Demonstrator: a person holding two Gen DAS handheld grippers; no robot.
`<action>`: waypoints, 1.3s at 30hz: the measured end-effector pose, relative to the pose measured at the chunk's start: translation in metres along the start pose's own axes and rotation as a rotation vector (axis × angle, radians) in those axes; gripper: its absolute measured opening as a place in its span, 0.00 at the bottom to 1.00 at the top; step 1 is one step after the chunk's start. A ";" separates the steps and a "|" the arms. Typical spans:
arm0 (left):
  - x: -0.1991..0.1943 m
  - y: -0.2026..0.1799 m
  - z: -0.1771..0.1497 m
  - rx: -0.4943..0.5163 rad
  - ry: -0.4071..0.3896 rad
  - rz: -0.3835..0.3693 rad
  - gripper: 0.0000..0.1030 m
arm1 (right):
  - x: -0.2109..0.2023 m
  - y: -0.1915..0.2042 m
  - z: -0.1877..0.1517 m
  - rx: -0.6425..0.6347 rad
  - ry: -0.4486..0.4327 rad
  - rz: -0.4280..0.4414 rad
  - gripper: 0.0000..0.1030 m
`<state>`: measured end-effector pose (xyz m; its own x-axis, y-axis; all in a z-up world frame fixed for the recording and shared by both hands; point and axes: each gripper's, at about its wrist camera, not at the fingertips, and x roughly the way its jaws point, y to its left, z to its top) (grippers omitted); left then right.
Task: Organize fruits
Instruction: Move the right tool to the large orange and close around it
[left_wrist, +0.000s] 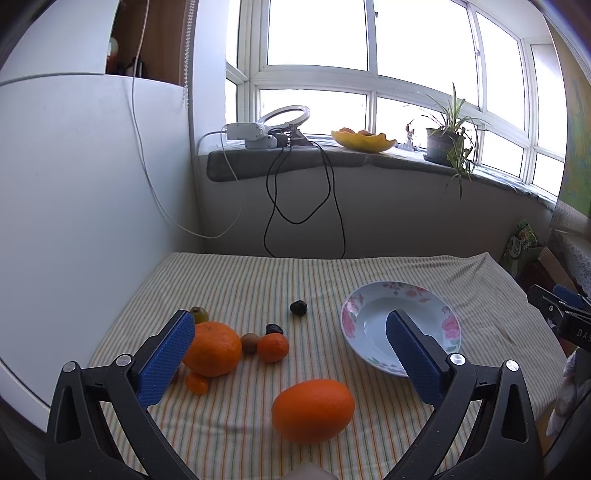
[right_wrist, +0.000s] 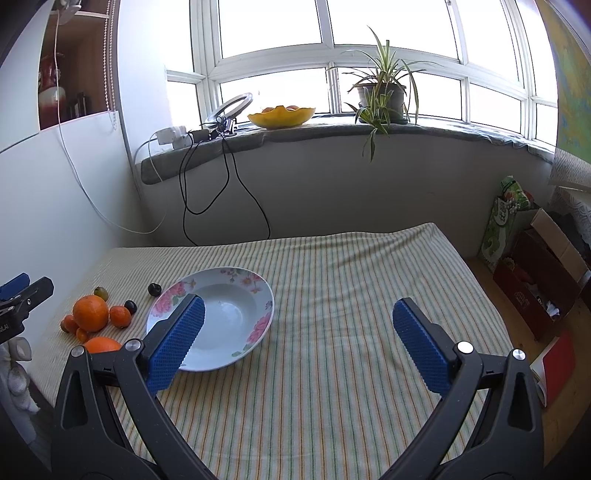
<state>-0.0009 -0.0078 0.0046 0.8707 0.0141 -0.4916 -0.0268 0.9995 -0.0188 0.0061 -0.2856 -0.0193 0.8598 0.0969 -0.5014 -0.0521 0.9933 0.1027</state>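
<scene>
The left gripper (left_wrist: 290, 321) is wide open and holds nothing. It hangs above the striped cloth (left_wrist: 240, 288). Right under the gap between its blue pads lies an oval orange (left_wrist: 313, 410), just left of the plate (left_wrist: 369, 314).

The plate is white with pink flowers on its rim, and nothing lies in it. It is the marker for everything else here.

Further left of the plate sits a bunch of fruit. The big orange (left_wrist: 213, 349) is the largest, partly behind the left pad. Touching its lower edge is a tiny orange fruit (left_wrist: 197, 383). Between the big orange and the plate are a brown fruit (left_wrist: 250, 342) and a small orange (left_wrist: 273, 347), side by side. A dark plum (left_wrist: 274, 328) sits just behind the small orange. A green fruit (left_wrist: 199, 314) sits behind the big orange. Another dark fruit (left_wrist: 298, 307) lies alone, near the plate's left rim.

The right gripper (right_wrist: 298, 325) is wide open too, with nothing in it. Its left pad (right_wrist: 177, 343) is in front of the plate's near edge, and its right pad (right_wrist: 421, 343) is over bare cloth, right of the plate.

Far behind the plate, a yellow bowl (left_wrist: 364, 141) and a potted plant (left_wrist: 443, 140) stand on the sill.
</scene>
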 end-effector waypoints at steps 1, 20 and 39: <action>0.000 0.000 0.000 0.000 0.000 -0.001 1.00 | 0.000 -0.001 0.000 0.004 0.001 0.005 1.00; 0.001 0.020 -0.018 -0.023 0.035 0.027 1.00 | 0.005 0.017 -0.003 -0.034 0.012 0.085 1.00; 0.010 0.047 -0.069 -0.097 0.184 -0.066 0.95 | 0.035 0.065 -0.025 -0.036 0.195 0.393 1.00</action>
<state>-0.0273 0.0375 -0.0617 0.7680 -0.0657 -0.6371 -0.0280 0.9903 -0.1359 0.0199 -0.2160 -0.0515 0.6594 0.4743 -0.5833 -0.3767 0.8799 0.2897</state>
